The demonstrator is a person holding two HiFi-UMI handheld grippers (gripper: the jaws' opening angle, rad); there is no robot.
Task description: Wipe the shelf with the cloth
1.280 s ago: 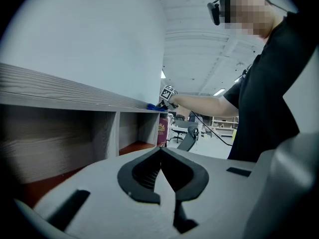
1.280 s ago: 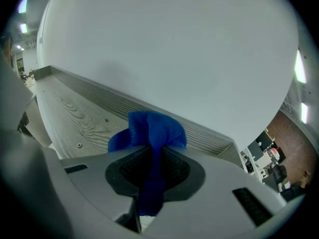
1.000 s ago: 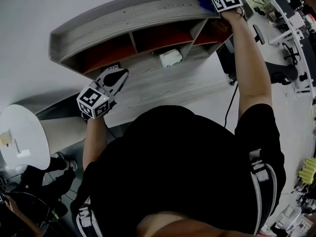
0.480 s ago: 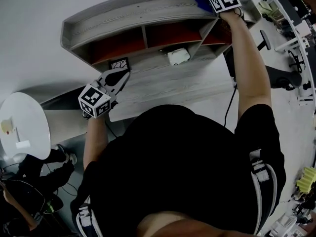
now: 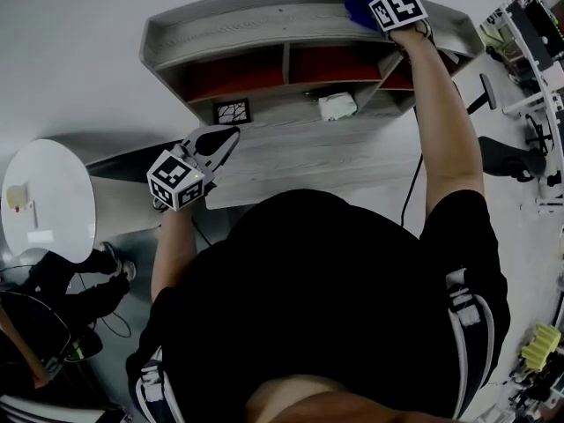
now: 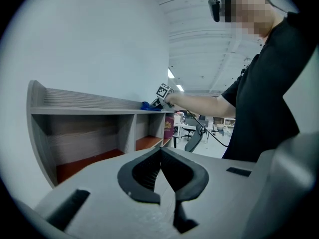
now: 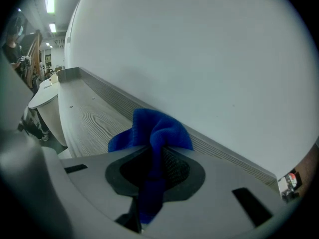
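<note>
A grey wooden shelf (image 5: 247, 26) stands against the white wall, with red-floored compartments under its top board. The blue cloth (image 5: 359, 5) lies bunched on the right part of that top board (image 7: 94, 118). My right gripper (image 7: 154, 151) is shut on the blue cloth (image 7: 154, 131), whose folds stick out past the jaws and rest on the board. In the head view the right gripper (image 5: 374, 11) reaches to the shelf's top right. My left gripper (image 5: 222, 137) hangs over the desk below the shelf, shut with nothing in it. The left gripper view shows its jaws (image 6: 160, 151) closed together.
A white box (image 5: 337, 106) and a small black-patterned card (image 5: 233, 111) sit on the desk board (image 5: 300, 161) under the shelf. A round white table (image 5: 48, 205) stands at the left. Office chairs and desks are at the right.
The head view has shifted, so the shelf sits further right in the picture. Both grippers keep their places relative to the shelf, and the right one still holds the cloth.
</note>
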